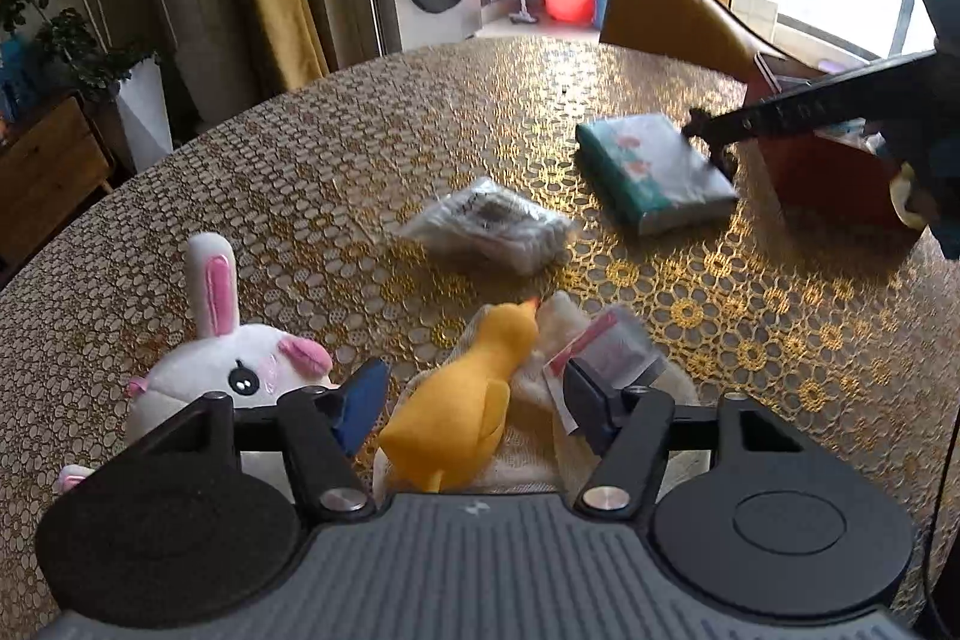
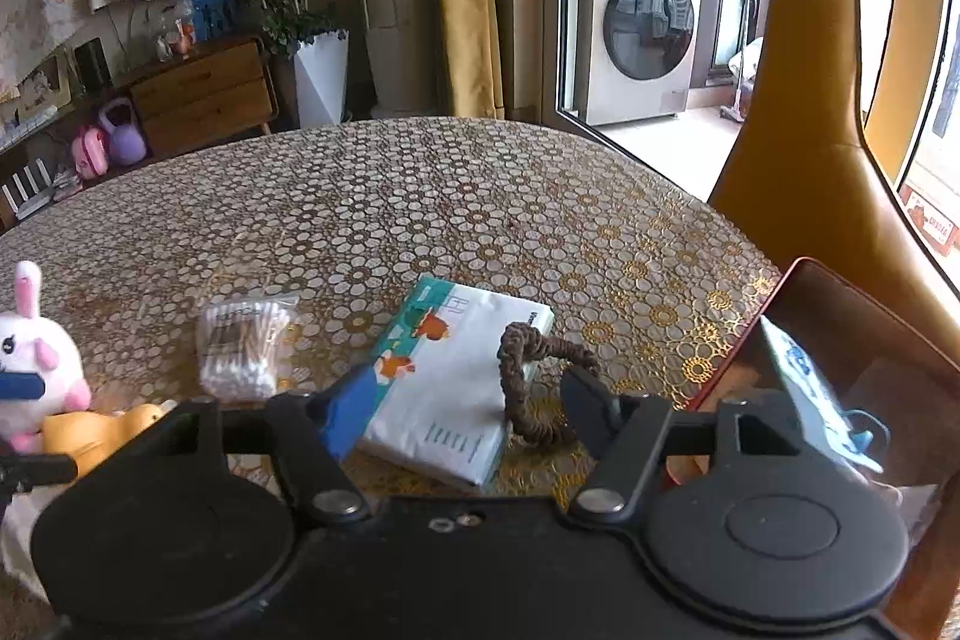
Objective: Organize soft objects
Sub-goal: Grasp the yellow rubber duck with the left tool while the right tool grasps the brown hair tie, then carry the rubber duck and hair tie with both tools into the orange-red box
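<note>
Left tongs (image 1: pixel 474 403): jaws apart, straddling the yellow duck (image 1: pixel 465 400); the pads do not yet press its sides, so nothing is held. The duck lies on a white cloth (image 1: pixel 540 454) at the near edge of the table (image 1: pixel 420 118).
Risk: closing from here could pinch the cloth, or the small red-edged clear bag (image 1: pixel 606 352) at 1 o'clock of the duck, and drag them along.
White rabbit (image 1: pixel 240 364): at 9 o'clock of the duck, just beside the left pad; a sideways sweep could knock it over.

Right tongs (image 2: pixel 465 409): jaws apart over the tissue pack (image 2: pixel 462 382), holding nothing.
Brown braided hair tie (image 2: pixel 528 382): lies on the pack's right edge, between the jaws.
Risk: a grip on the pack could catch the tie or flick it off the table; the soft pack could buckle and slip.
Red box (image 2: pixel 840 340): at 3 o'clock, open, with a white-and-blue packet leaning inside; presumably the destination.
Bag of cotton swabs (image 2: pixel 243 346): at 10 o'clock of the pack, apart from it.

Writing: the pack bears fox pictures and small print too blurred to read. No brand is legible anywhere.
</note>
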The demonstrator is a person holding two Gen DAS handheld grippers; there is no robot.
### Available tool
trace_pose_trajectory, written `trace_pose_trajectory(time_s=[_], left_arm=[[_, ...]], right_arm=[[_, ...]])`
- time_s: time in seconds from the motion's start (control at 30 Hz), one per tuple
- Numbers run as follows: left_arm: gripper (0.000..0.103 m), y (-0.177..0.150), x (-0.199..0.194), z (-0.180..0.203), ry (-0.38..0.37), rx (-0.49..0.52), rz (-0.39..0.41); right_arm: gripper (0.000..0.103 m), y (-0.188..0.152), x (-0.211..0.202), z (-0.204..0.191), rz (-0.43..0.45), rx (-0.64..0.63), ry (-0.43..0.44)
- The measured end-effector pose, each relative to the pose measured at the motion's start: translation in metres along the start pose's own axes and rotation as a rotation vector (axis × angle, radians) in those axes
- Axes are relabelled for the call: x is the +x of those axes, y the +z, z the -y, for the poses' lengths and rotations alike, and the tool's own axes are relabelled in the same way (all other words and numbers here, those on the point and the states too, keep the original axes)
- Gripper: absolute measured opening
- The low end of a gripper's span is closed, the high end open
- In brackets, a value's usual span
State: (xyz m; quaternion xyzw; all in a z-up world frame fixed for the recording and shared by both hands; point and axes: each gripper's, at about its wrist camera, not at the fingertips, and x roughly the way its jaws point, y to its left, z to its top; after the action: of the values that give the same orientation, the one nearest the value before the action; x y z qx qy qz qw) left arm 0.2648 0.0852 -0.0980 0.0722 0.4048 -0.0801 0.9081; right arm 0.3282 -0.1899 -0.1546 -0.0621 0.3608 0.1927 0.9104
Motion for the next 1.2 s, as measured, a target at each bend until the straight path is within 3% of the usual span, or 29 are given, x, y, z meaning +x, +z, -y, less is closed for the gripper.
trace_pose_trajectory(time_s=[0.1, 0.3, 0.47, 0.6, 0.93, 1.2], left_arm=[[0.054, -0.002, 0.009, -0.003, -0.015, -0.012, -0.024], [0.054, -0.008, 0.022, -0.002, -0.001, 0.008, -0.04], [0.054, -0.01, 0.029, -0.008, -0.006, -0.037, -0.044], [0.035, -0.01, 0.029, -0.007, 0.029, -0.019, -0.037], [0.028, -0.009, 0.026, -0.012, 0.039, -0.046, -0.023], [0.025, -0.007, 0.013, -0.025, 0.011, -0.147, -0.01]], right_arm=[[0.06, 0.001, 0.011, 0.002, -0.011, 0.004, -0.012], [0.052, -0.001, 0.028, 0.004, -0.028, 0.016, -0.041], [0.045, 0.0, 0.038, 0.007, -0.027, 0.035, -0.057], [0.036, 0.0, 0.042, 0.002, -0.016, 0.01, -0.075], [0.011, -0.002, 0.037, 0.003, 0.009, 0.0, -0.052], [0.008, -0.002, 0.011, 0.012, 0.059, 0.03, -0.034]])
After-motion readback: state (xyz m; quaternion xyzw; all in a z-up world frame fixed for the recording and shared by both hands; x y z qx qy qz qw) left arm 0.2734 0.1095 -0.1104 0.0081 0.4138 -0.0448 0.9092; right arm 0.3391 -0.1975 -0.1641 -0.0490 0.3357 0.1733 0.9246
